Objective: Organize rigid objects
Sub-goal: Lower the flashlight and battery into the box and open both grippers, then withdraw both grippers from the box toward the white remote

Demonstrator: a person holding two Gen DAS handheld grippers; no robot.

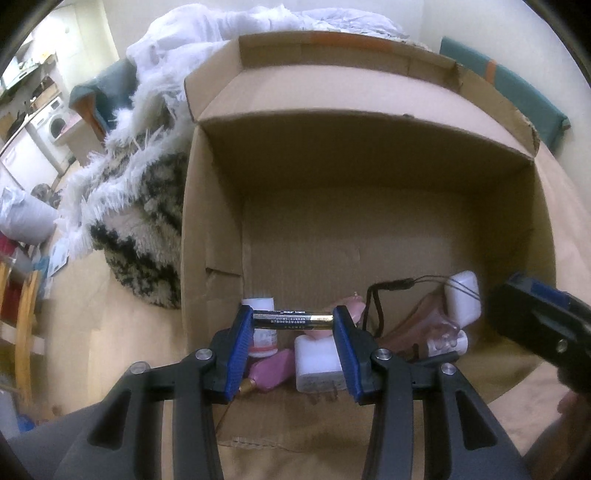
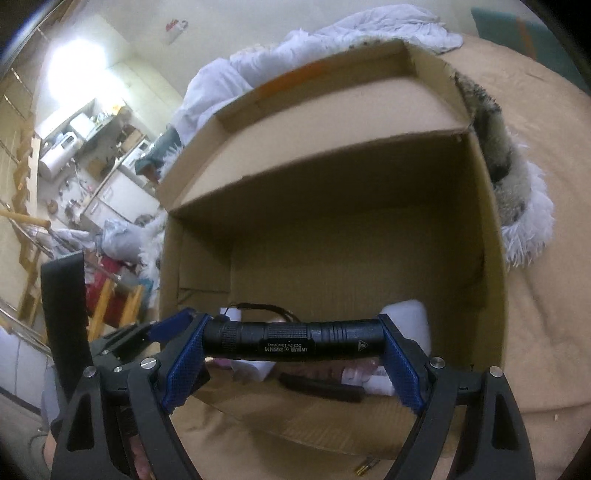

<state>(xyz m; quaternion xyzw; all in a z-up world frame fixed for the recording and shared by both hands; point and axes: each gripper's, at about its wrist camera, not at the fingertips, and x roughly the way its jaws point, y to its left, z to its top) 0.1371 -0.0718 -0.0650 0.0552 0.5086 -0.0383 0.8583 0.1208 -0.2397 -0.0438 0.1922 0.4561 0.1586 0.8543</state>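
left gripper (image 1: 293, 320): fingers clamp battery (image 1: 291, 319) endwise, above box (image 1: 369, 140) | right gripper (image 2: 293, 341): fingers spread wide, clamp torch (image 2: 291, 339) endwise, above box

I'm in a lived-in home. A front-loading washing machine (image 1: 55, 123) stands at far left beside white cabinets (image 2: 110, 192). A cluttered kitchen counter (image 2: 85, 122) sits beyond. Near me: rumpled white bedding (image 1: 207, 33), a shaggy black-and-white throw (image 1: 147, 236), and wooden furniture rails (image 2: 26, 206).
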